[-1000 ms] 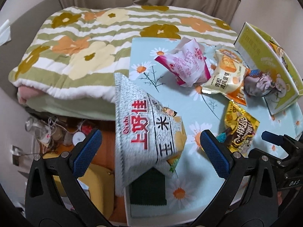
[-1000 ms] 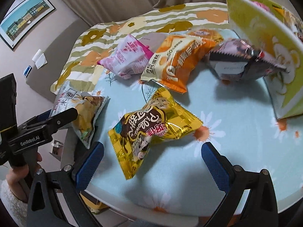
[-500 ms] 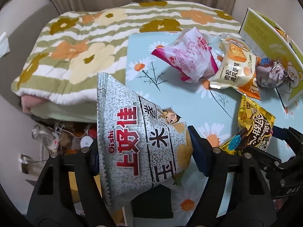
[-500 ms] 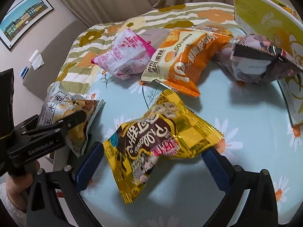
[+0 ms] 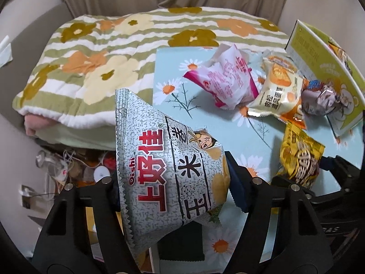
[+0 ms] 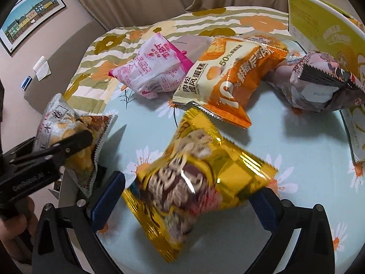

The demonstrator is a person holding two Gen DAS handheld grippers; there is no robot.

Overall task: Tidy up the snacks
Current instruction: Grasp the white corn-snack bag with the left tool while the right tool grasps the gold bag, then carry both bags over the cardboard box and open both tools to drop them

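A grey Oishi chip bag (image 5: 159,159) stands at the near left edge of the daisy-print table (image 5: 257,137). My left gripper (image 5: 173,178) has it between its fingers. The jaws are closing and the pads press its sides. The right wrist view shows one left finger (image 6: 75,141) pinching the same grey bag (image 6: 57,118). A yellow foil snack bag (image 6: 194,171), blurred, lies between the fingers of my right gripper (image 6: 186,196). Those jaws stand wide and open around it. The yellow bag (image 5: 301,155) also shows at the right of the left wrist view.
Further back on the table lie a pink bag (image 6: 152,66), an orange cake bag (image 6: 228,75) and a purple-grey bag (image 6: 319,86). A yellow-green box (image 6: 326,29) stands open at the right. A flowered quilt (image 5: 114,57) lies behind; floor clutter (image 5: 68,166) sits left of the table.
The left jaws have come in from wide open onto the grey chip bag. The right gripper has moved forward and down, so the yellow bag now sits between its fingers.
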